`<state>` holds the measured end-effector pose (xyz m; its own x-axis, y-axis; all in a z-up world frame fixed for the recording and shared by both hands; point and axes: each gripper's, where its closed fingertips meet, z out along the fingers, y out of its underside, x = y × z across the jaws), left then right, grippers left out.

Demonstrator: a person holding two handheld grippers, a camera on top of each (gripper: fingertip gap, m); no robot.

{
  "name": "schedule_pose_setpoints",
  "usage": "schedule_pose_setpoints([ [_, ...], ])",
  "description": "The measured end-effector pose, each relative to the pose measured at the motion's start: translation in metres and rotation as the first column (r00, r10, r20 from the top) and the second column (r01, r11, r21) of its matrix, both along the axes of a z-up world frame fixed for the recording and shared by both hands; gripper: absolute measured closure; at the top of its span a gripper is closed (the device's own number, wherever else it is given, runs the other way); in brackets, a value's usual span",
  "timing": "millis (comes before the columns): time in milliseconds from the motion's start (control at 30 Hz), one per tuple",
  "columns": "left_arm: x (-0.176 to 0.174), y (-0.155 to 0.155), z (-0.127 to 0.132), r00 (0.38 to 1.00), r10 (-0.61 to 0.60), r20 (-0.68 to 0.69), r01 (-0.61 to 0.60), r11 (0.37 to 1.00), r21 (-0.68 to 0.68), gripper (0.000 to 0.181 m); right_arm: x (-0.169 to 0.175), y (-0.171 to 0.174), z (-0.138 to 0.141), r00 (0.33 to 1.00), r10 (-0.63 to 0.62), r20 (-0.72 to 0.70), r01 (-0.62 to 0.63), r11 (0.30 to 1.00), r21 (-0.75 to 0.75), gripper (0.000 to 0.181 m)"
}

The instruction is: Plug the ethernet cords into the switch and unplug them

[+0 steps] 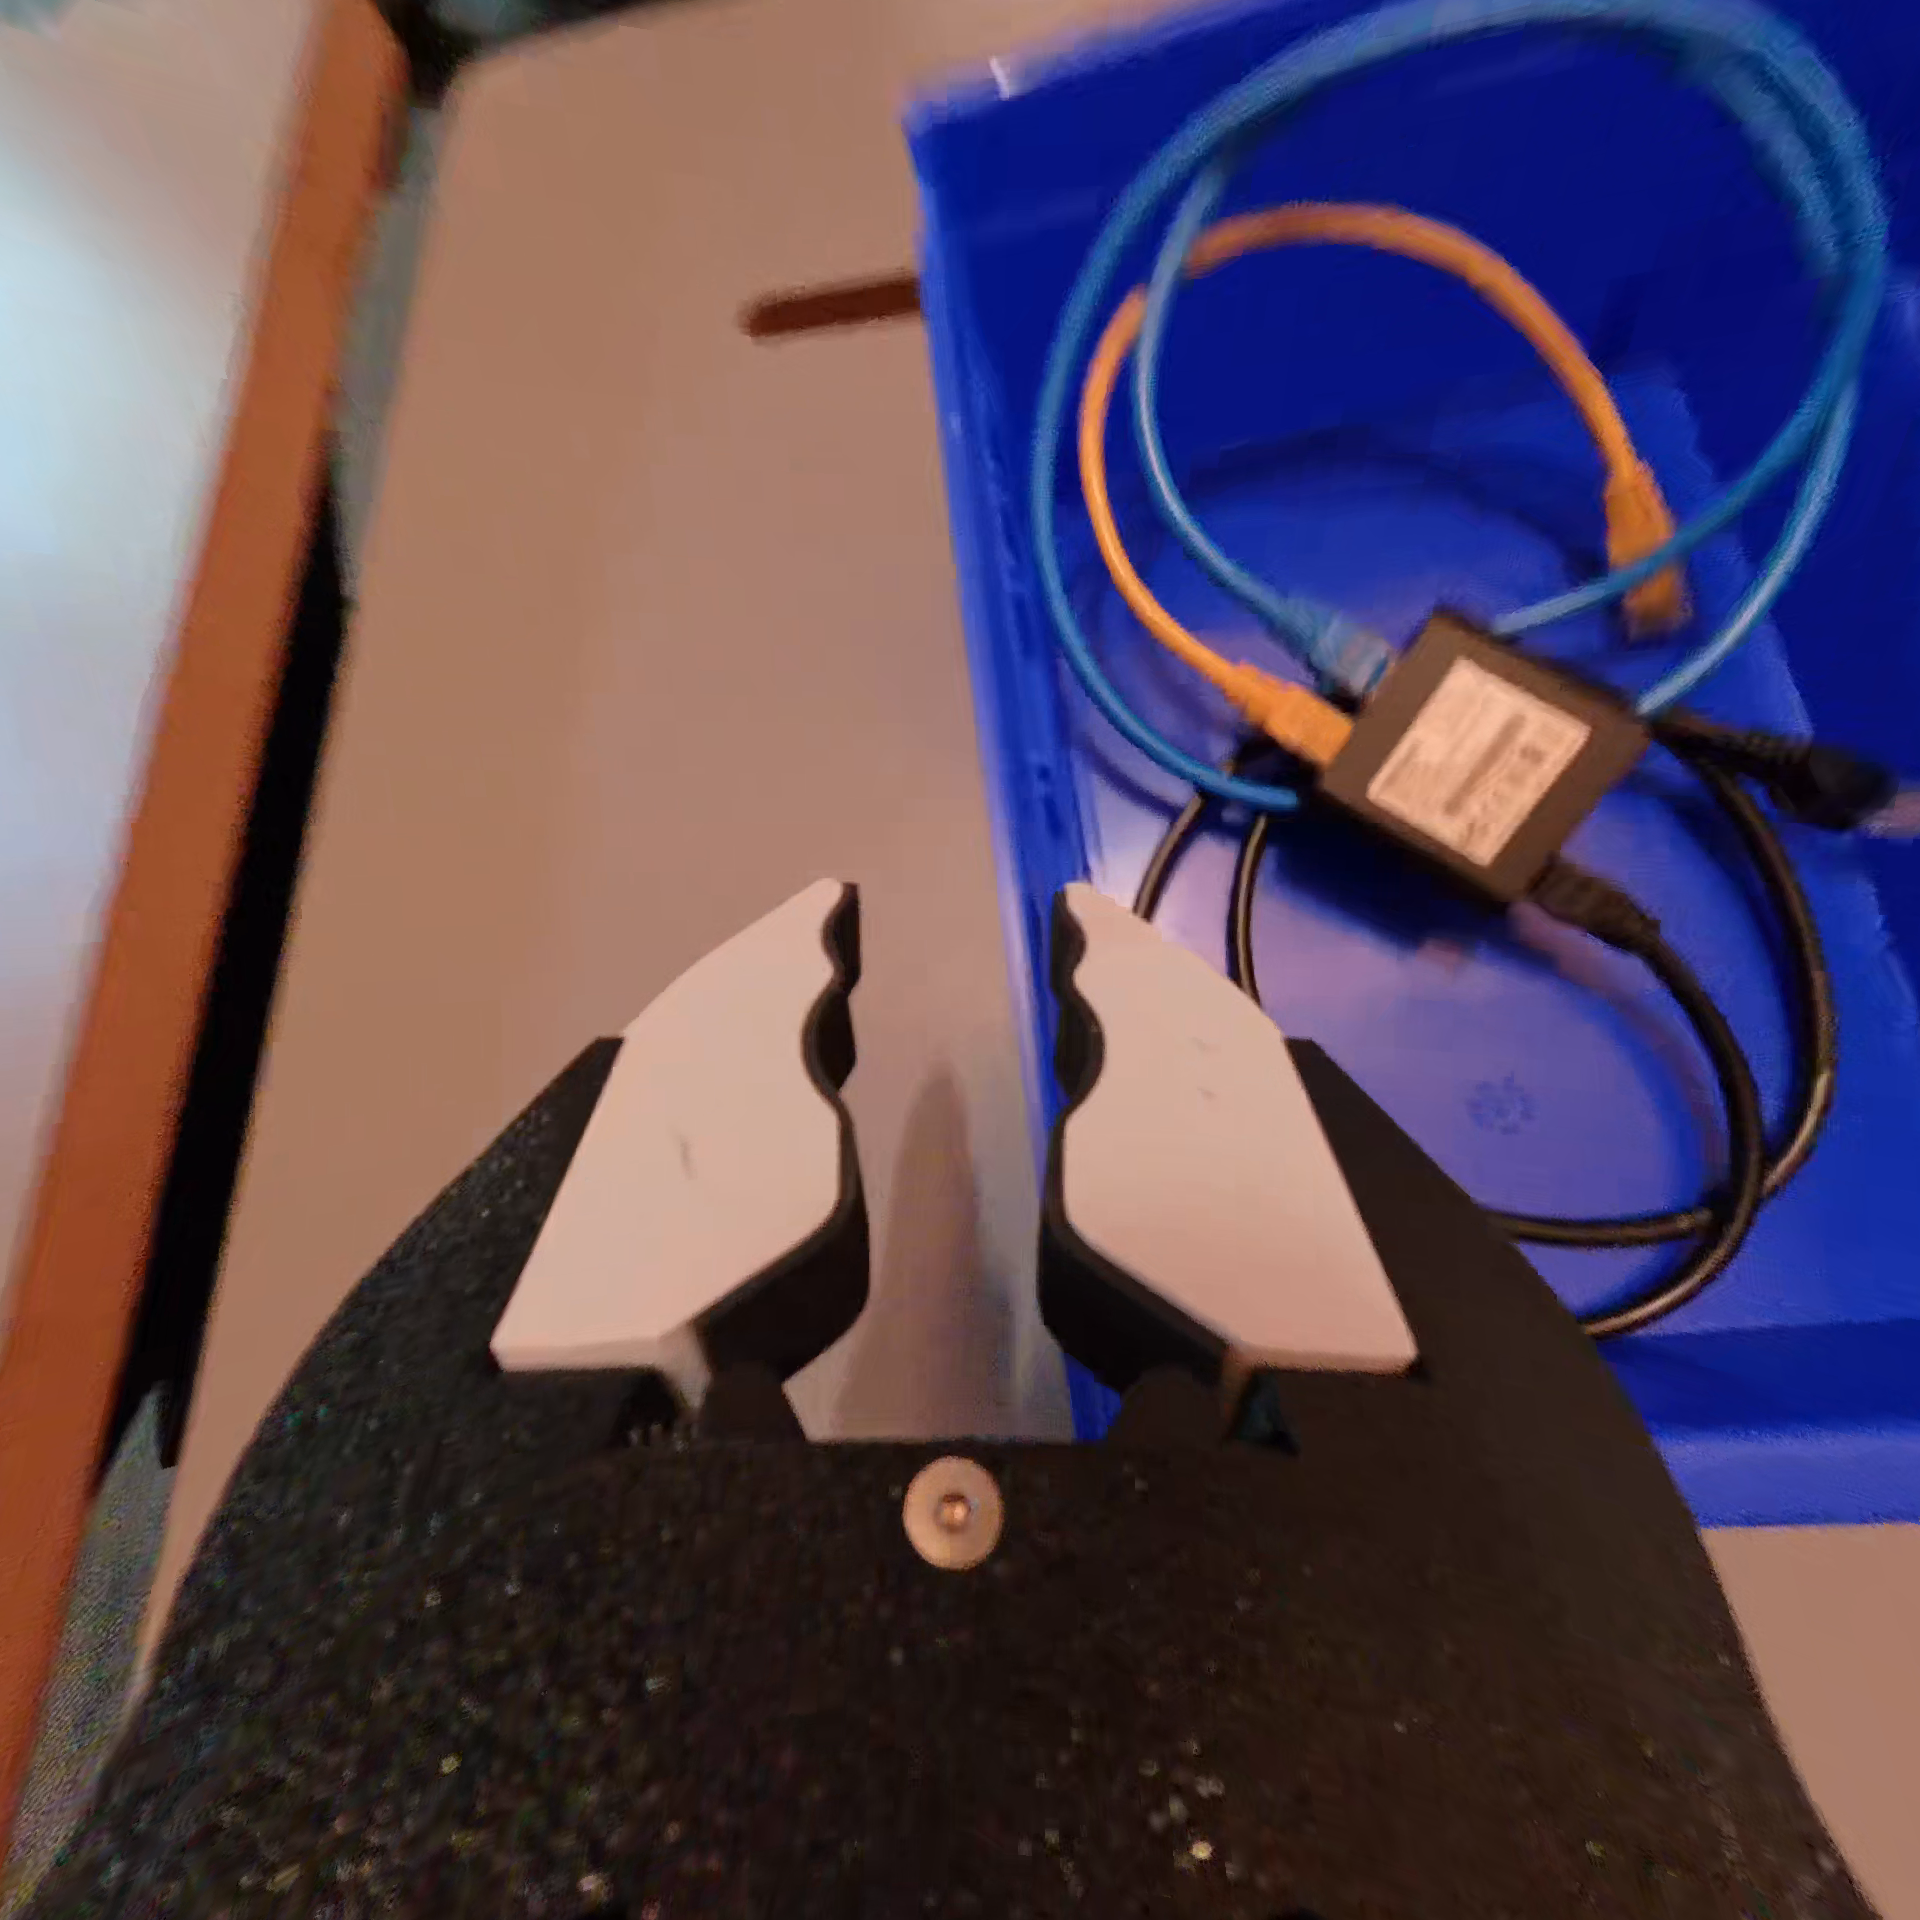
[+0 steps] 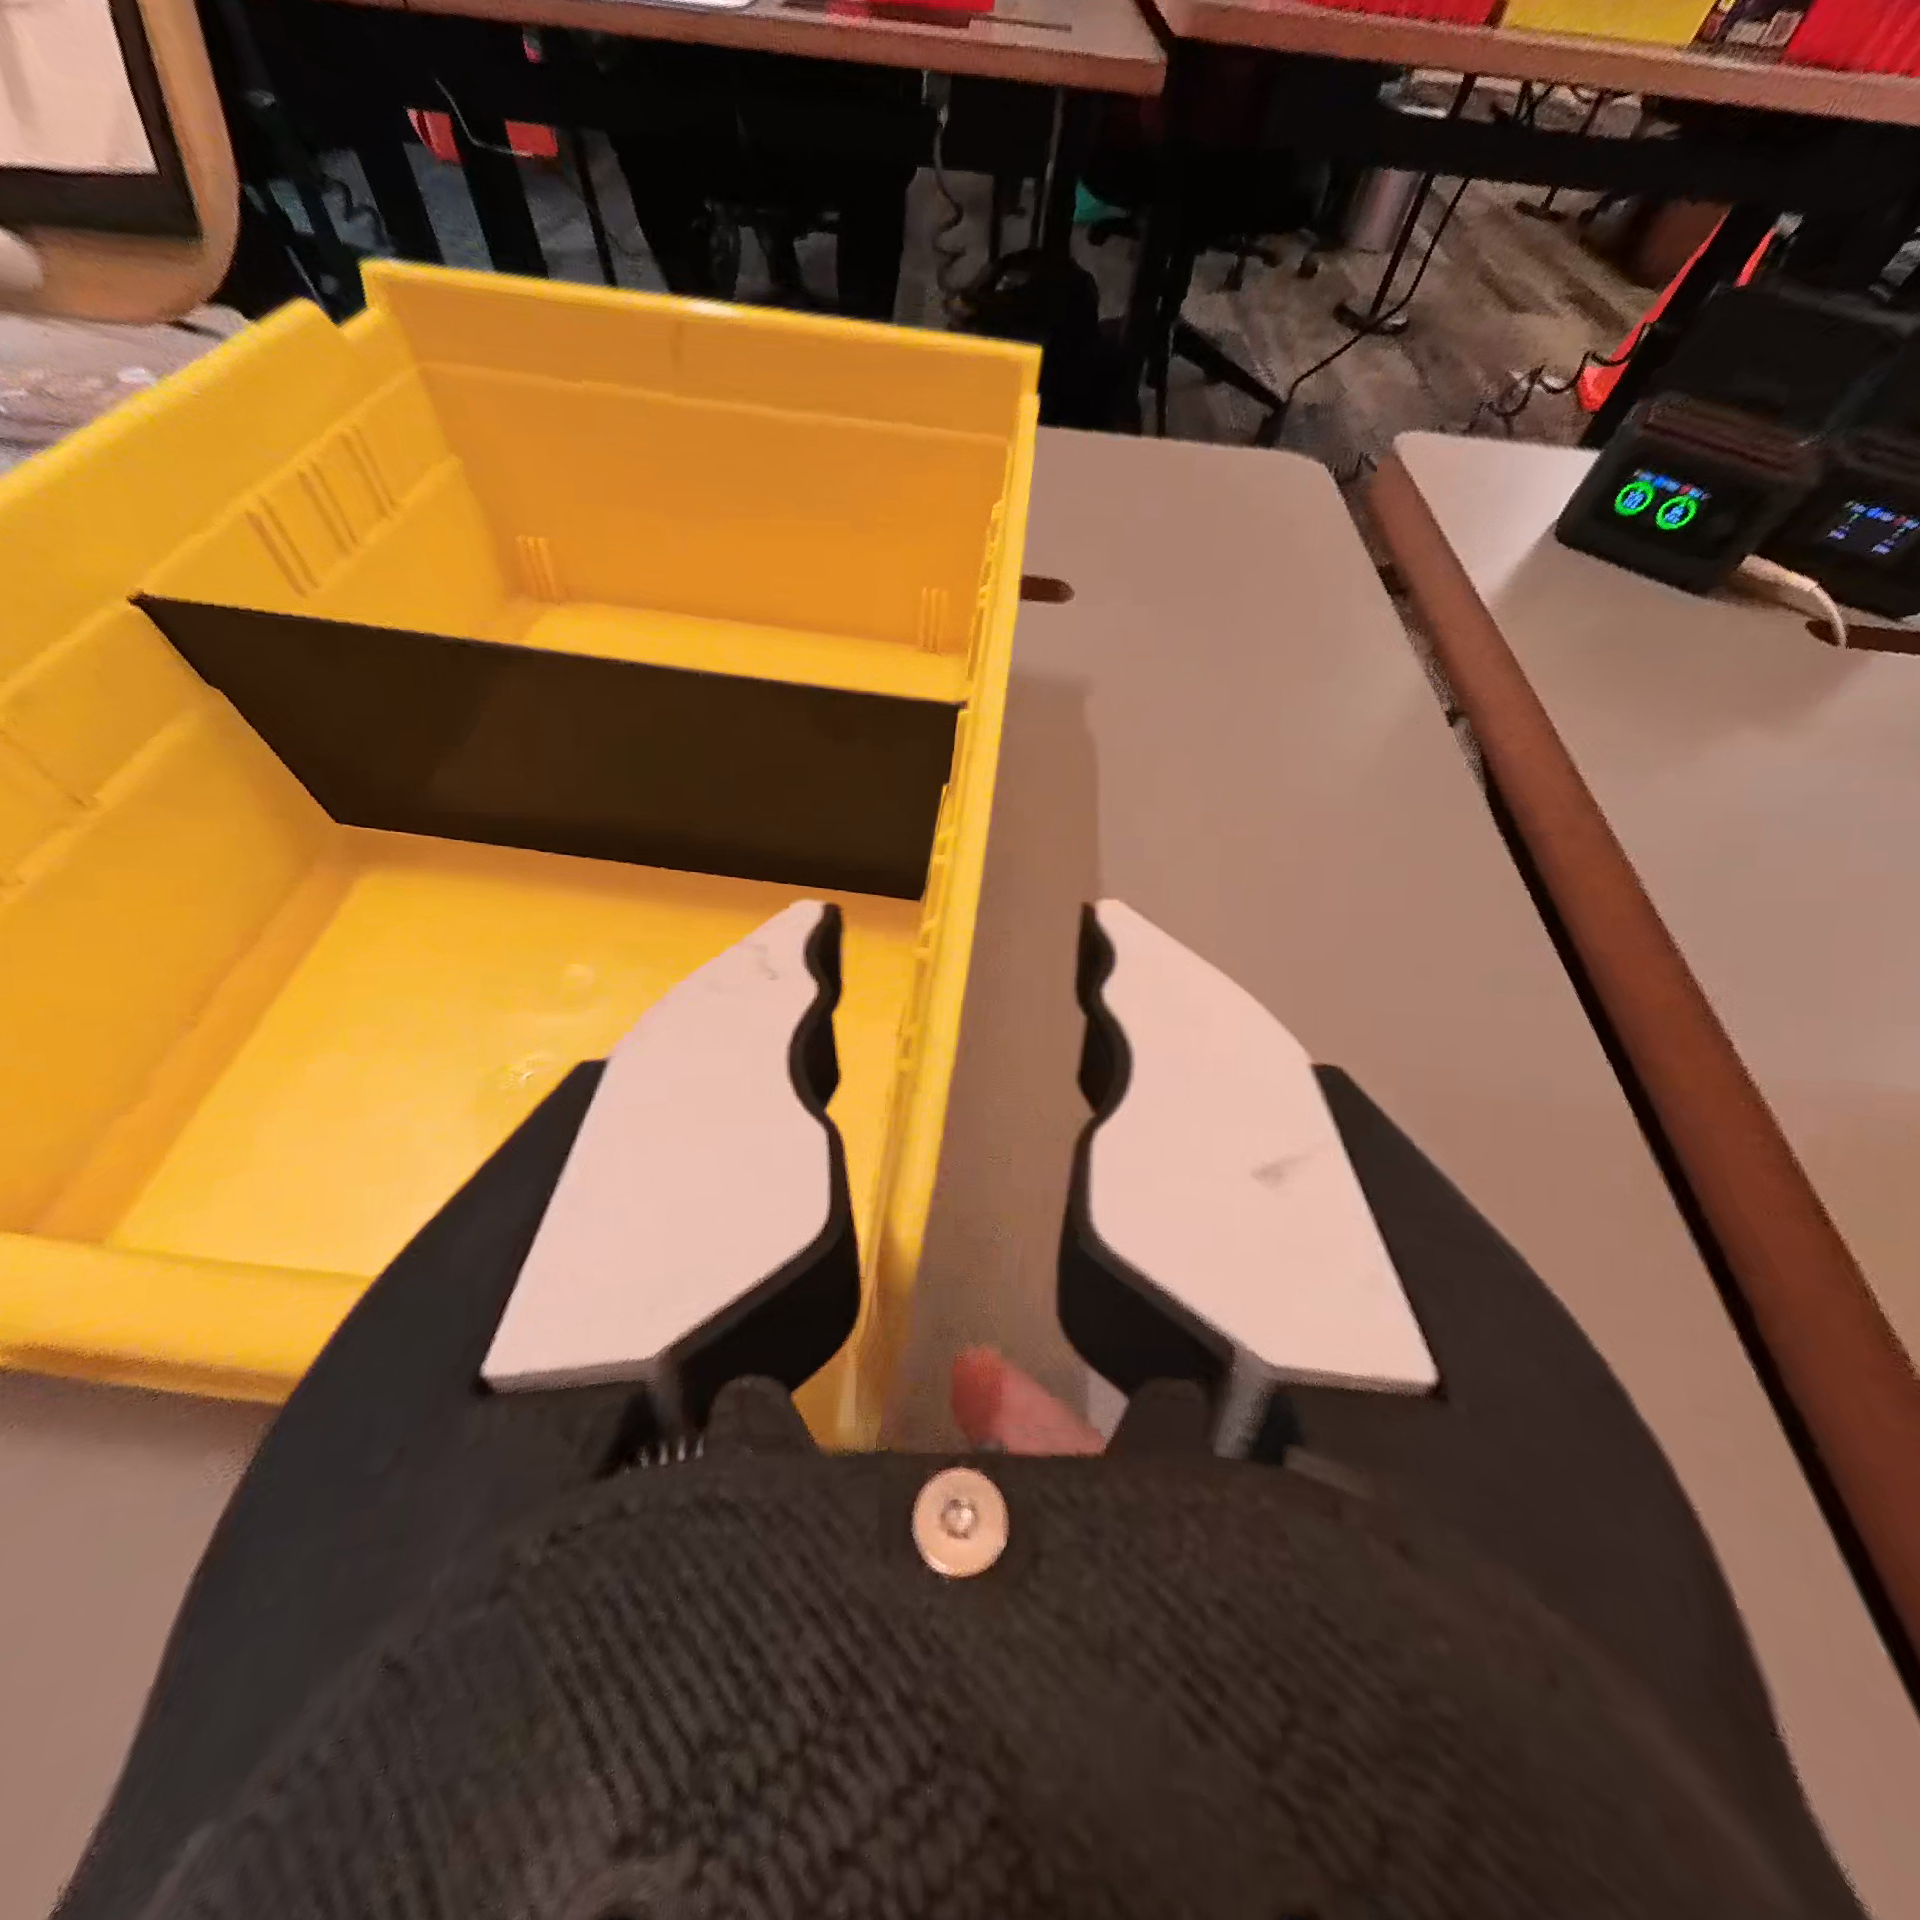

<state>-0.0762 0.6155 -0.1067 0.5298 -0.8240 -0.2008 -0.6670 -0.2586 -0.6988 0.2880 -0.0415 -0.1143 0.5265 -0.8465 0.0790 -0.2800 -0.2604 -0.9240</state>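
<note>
In the left wrist view a small black switch [image 1: 1481,753] with a pale label lies inside a blue bin [image 1: 1621,1060]. An orange ethernet cord [image 1: 1101,520] and a blue ethernet cord [image 1: 1070,436] each have one end plugged into its left side. The orange cord's other plug [image 1: 1647,566] lies loose. A black cable [image 1: 1756,1174] runs from the switch. My left gripper [image 1: 956,904] is open and empty above the bin's left wall. My right gripper [image 2: 956,925] is open and empty above the right wall of a yellow bin [image 2: 436,1039].
The yellow bin has a black divider [image 2: 582,748] and both compartments are empty. Both bins stand on a grey table [image 2: 1247,831]. A second table [image 2: 1714,790] at the right carries black devices with lit screens [image 2: 1673,509]. Further tables and cables stand behind. My right fingertips sit around 75 cm from my left ones. The small black switch [image 1: 1481,753] lies around 10 cm away from my left fingertips.
</note>
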Motion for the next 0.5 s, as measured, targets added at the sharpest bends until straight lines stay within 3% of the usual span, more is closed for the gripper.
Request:
schedule_pose_setpoints([
  [100,0.01,-0.015,0.053,0.997,0.022,0.067,-0.028,0.996,0.09,0.129,-0.005,-0.007,0.016,1.0,0.003,0.016,-0.002,1.0,-0.021,0.112],
  [167,0.028,-0.039,0.069,0.995,-0.009,0.096,0.003,0.998,0.067,0.123,-0.01,-0.003,0.028,0.999,0.017,0.042,-0.015,0.999,-0.041,0.103],
  [233,0.061,-0.08,0.058,0.982,-0.055,0.182,0.091,0.976,-0.2,0.105,-0.017,0.009,0.038,0.995,0.057,0.077,-0.052,0.996,-0.074,0.104],
  [267,0.075,-0.095,0.049,0.975,-0.022,0.219,0.1,0.931,-0.352,0.103,-0.02,0.015,0.038,0.993,0.074,0.086,-0.065,0.992,-0.109,0.107],
  [300,0.086,-0.101,0.039,0.972,0.025,0.236,0.087,0.888,-0.451,0.114,-0.02,0.017,0.036,0.993,0.072,0.091,-0.057,0.986,-0.157,0.107],
  [333,0.092,-0.099,0.027,0.973,0.059,0.222,0.059,0.87,-0.49,0.122,-0.018,0.017,0.031,0.995,0.055,0.088,-0.036,0.977,-0.21,0.107],
  [367,0.094,-0.092,0.011,0.98,0.1,0.175,0.001,0.867,-0.499,0.12,-0.017,0.016,0.025,0.996,0.043,0.084,-0.02,0.966,-0.259,0.106],
  [467,0.09,-0.082,-0.032,0.974,0.224,0.029,-0.171,0.814,-0.554,0.08,-0.019,0.017,0.023,0.994,0.051,0.095,-0.018,0.948,-0.317,0.105],
  [500,0.091,-0.081,-0.041,0.966,0.257,0.018,-0.2,0.791,-0.578,0.079,-0.02,0.02,0.027,0.993,0.06,0.103,-0.026,0.953,-0.303,0.106],
])
